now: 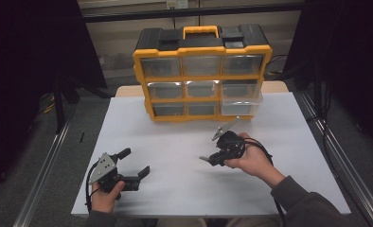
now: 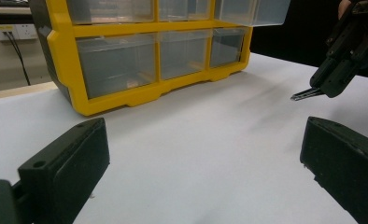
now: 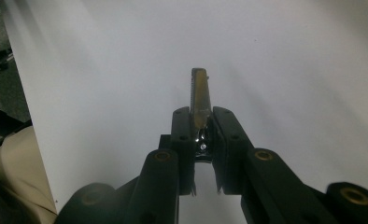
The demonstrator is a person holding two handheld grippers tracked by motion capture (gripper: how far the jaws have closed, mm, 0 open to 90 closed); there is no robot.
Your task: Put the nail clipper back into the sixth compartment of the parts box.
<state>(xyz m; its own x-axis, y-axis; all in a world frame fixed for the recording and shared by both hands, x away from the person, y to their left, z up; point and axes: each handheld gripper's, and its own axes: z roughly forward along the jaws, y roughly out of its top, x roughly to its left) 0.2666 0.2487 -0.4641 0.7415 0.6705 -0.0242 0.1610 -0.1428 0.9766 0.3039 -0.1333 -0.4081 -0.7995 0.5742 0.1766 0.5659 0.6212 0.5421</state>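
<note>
Your right gripper: fingers pinch small yellowish metal clip, clip tip sticking out past them, held above bare white table. Your left gripper: fingers spread wide, nothing between, low over table near your edge. Yellow-and-black plastic drawer cabinet stands at far side; its clear middle-right drawer juts out. Nothing lies between grippers and cabinet.

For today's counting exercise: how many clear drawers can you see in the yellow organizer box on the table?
9 in the organizer box: three in the top row, three in the middle row, three in the bottom row. The two right-hand drawers of the lower rows stick out. None seem hidden.
</note>
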